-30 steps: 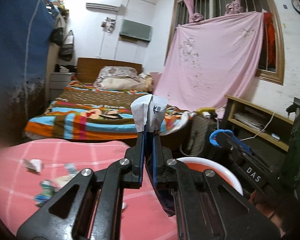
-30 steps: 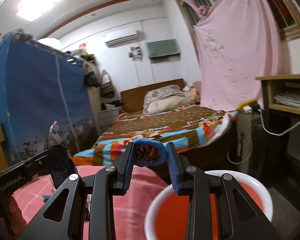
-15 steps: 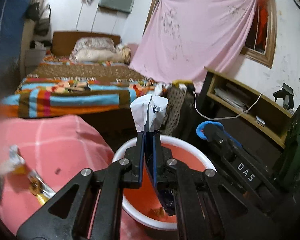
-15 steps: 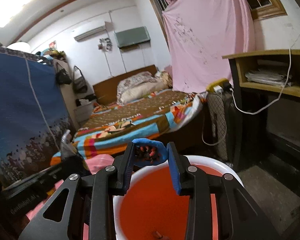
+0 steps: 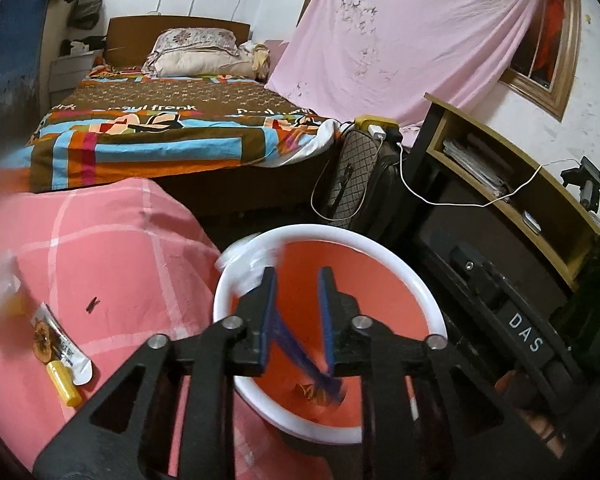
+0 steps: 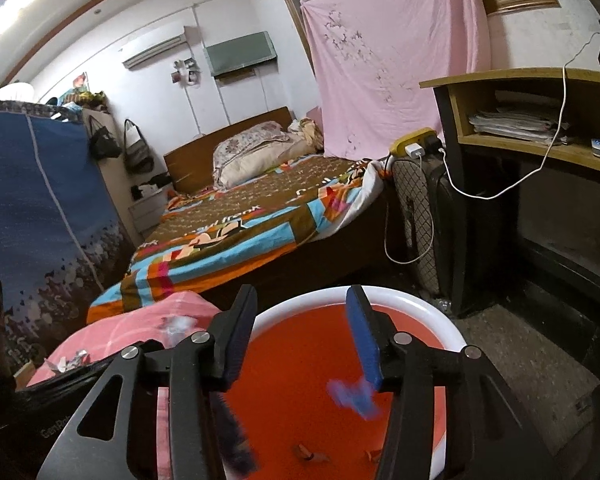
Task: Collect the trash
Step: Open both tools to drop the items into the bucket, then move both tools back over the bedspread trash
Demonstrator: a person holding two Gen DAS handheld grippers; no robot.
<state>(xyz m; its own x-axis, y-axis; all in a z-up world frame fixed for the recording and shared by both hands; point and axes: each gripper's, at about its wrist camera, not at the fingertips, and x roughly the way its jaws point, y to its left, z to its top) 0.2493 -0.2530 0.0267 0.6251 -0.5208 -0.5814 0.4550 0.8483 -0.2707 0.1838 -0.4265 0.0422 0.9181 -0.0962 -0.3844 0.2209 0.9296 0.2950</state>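
the basin (image 5: pixel 432 312) at 6 o'clock is orange-red inside with a white rim. the table cloth (image 5: pixel 112 264) at 9 o'clock is salmon pink crossed by pale white check lines. on it, a white snack wrapper (image 5: pixel 58 344) with an orange print and a yellow tube (image 5: pixel 64 384). the bed cover (image 5: pixel 168 128) at 11 o'clock is brown with cyan, orange and magenta stripes. the hanging sheet (image 5: pixel 412 36) at 1 o'clock is pale pink with faint flower prints. the left gripper (image 5: pixel 298 280) is black with blue pads.
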